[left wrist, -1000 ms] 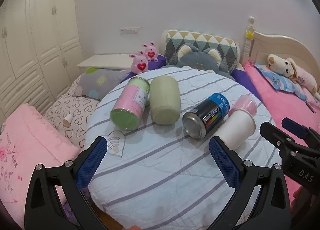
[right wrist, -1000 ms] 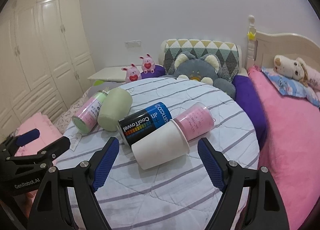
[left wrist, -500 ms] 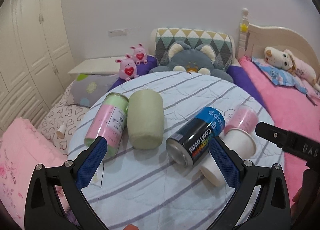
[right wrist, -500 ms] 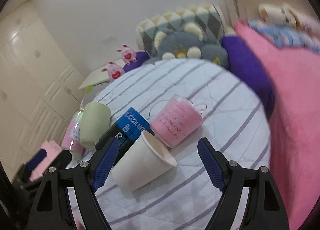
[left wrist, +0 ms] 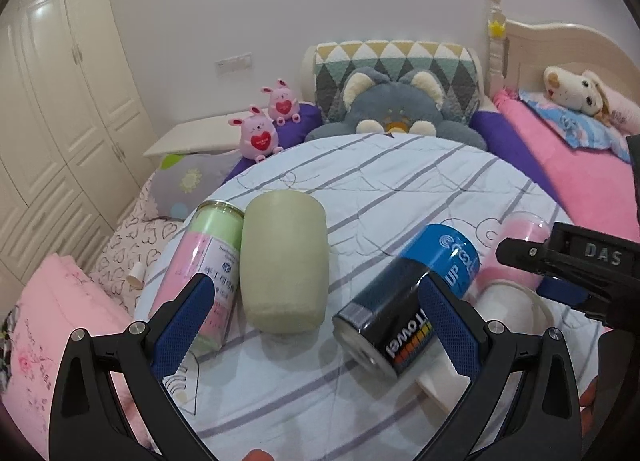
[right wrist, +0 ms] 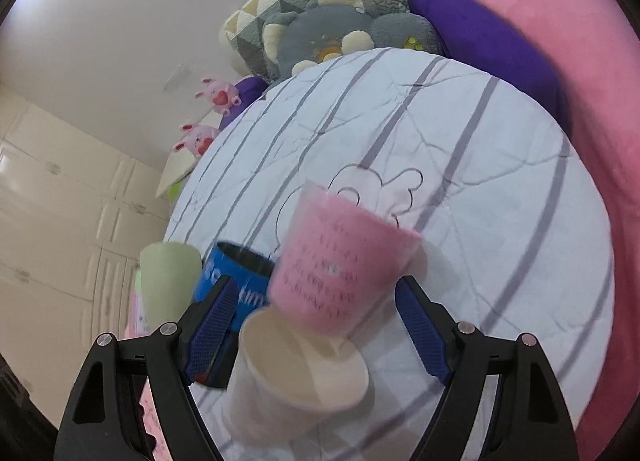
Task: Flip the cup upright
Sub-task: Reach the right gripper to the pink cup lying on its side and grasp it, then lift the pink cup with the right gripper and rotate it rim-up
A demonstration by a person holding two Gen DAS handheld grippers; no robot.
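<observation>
A white paper cup [right wrist: 298, 377] lies on its side on the round striped table [right wrist: 500, 261], its mouth toward the right wrist camera. My right gripper [right wrist: 320, 335] is open, its blue pads on either side of the cup's mouth, rolled to one side. Behind the cup lies a pink cup [right wrist: 340, 265]. In the left wrist view the white cup [left wrist: 504, 303] is mostly hidden behind the can and my right gripper [left wrist: 560, 273]. My left gripper [left wrist: 316, 325] is open and empty, low over the table's near edge.
A black and blue can [left wrist: 408, 297], a pale green cup [left wrist: 284, 261] and a pink and green can [left wrist: 204, 261] lie on their sides across the table. Plush toys [left wrist: 396, 105], pillows and a pink bed [left wrist: 580, 181] surround it. Wardrobe doors [left wrist: 52, 93] stand to the left.
My right gripper has moved in close to the white cup and rolled over, so its pads now flank the cup's mouth. My left gripper has moved closer to the cans.
</observation>
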